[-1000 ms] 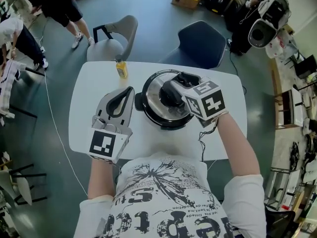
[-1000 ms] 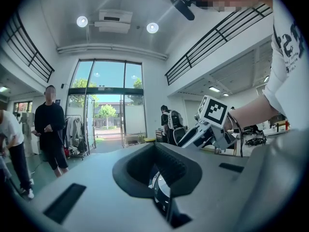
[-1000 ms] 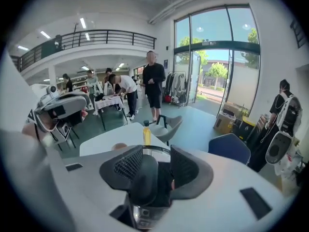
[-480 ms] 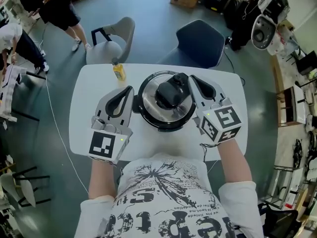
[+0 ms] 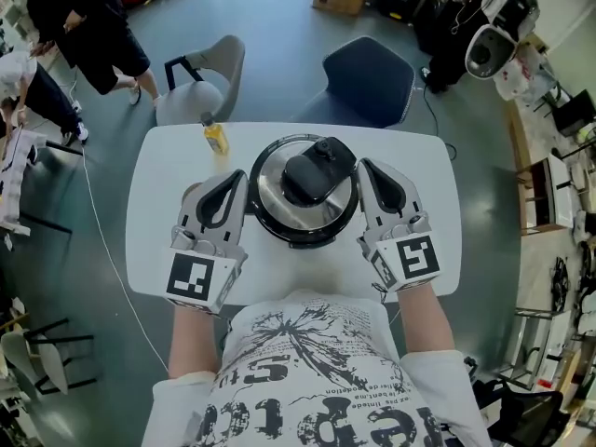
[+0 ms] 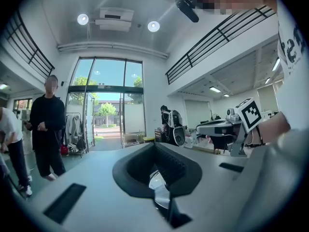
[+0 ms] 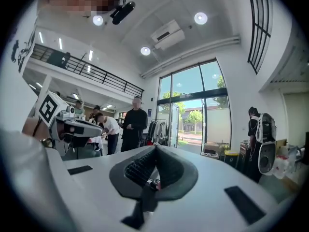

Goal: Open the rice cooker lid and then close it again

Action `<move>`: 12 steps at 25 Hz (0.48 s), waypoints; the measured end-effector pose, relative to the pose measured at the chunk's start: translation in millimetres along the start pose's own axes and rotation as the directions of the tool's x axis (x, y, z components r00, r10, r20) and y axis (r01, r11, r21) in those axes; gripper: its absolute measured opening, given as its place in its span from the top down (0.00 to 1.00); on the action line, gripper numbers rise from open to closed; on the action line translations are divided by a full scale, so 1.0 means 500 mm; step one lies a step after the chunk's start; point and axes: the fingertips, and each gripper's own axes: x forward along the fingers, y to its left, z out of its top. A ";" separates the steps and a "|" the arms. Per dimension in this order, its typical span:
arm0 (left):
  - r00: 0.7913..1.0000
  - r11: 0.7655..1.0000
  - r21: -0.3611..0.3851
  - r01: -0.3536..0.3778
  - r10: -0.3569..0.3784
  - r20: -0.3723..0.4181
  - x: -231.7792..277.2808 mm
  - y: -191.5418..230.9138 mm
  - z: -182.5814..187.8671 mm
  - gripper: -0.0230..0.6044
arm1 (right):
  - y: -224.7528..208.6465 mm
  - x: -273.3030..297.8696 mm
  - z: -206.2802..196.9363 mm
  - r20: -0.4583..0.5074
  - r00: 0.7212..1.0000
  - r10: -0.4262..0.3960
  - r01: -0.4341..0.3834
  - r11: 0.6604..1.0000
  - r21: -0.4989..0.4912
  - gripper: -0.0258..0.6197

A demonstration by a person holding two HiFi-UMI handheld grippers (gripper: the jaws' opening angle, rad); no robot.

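Observation:
The rice cooker [image 5: 303, 192] stands in the middle of the white table [image 5: 163, 170], its shiny lid down and the black lid handle [image 5: 310, 175] on top. My left gripper [image 5: 242, 177] lies close beside the cooker's left side, jaws together and empty. On the cooker's right side, my right gripper [image 5: 365, 168] is also shut on nothing and clear of the handle. In the left gripper view the left gripper [image 6: 154, 146] points level across the room, with a sliver of shiny lid [image 6: 159, 183] below the pads. The right gripper [image 7: 155, 151] points level too.
A small yellow bottle [image 5: 215, 138] stands on the table's far left part. A grey chair [image 5: 209, 77] and a dark blue chair [image 5: 372, 82] sit beyond the table. People stand at the far left. A cable runs down the table's right front.
My right gripper came off the lid handle, swung out to the cooker's right side and shut. The left gripper edged closer to the cooker.

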 end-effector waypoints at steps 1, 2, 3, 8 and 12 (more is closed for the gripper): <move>1.000 1.000 0.000 0.002 -0.002 0.004 0.000 -0.002 0.000 0.94 | -0.003 -0.004 -0.001 0.003 1.000 -0.005 0.005 1.000 0.008 0.94; 1.000 1.000 -0.001 0.003 -0.003 0.006 0.000 -0.004 0.001 0.94 | -0.005 -0.007 -0.002 0.006 1.000 -0.010 0.010 1.000 0.014 0.94; 1.000 1.000 -0.003 0.003 -0.003 0.006 -0.001 -0.006 0.001 0.94 | -0.007 -0.011 -0.003 0.006 1.000 -0.016 0.016 1.000 0.018 0.94; 1.000 1.000 0.004 -0.004 0.004 -0.005 -0.004 -0.013 0.005 0.94 | -0.011 -0.019 0.004 0.010 1.000 -0.021 0.020 0.999 0.025 0.94; 1.000 1.000 0.007 -0.005 0.005 0.000 0.000 -0.010 0.013 0.94 | -0.008 -0.012 0.001 -0.014 1.000 -0.018 0.018 1.000 0.021 0.94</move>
